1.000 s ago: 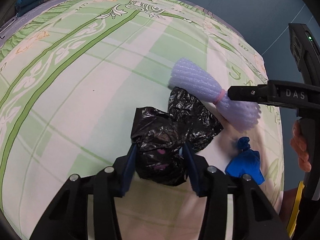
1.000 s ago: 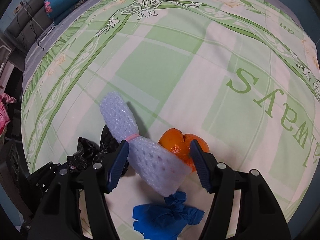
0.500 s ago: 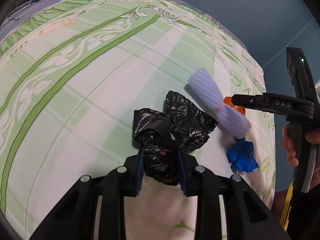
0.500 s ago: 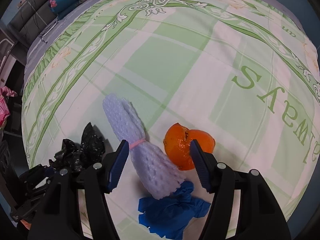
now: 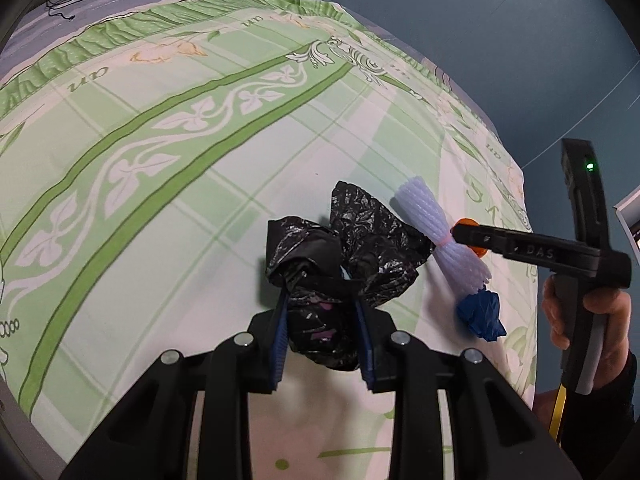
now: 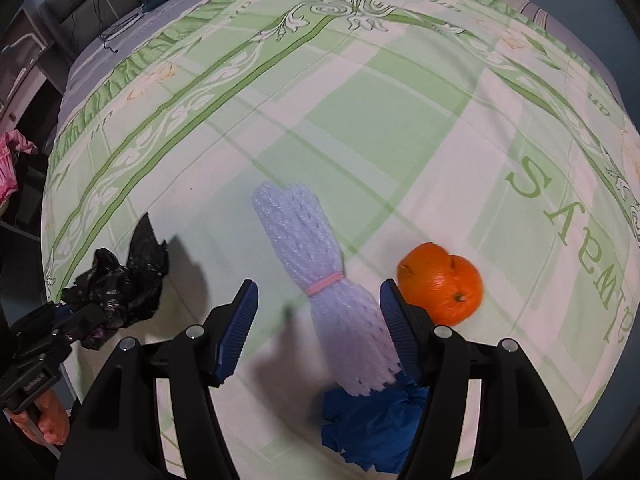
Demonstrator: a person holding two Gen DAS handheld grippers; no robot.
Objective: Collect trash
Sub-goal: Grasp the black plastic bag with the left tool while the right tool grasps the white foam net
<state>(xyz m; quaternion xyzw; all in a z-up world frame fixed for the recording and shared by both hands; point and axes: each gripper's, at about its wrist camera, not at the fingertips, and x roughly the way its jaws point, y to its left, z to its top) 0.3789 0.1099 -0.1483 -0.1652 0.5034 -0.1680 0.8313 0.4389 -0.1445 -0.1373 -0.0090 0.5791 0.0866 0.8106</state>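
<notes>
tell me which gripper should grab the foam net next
Right. The right gripper is open and already straddles the foam net near its pink band. The left gripper is shut on the black bag, so it isn't free.

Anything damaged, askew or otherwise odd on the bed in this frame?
One thing: the orange peel on the green patterned bedsheet is split open along its top, an empty skin rather than whole fruit. The white foam fruit net, crumpled blue glove and black plastic bag simply lie as litter.
</notes>
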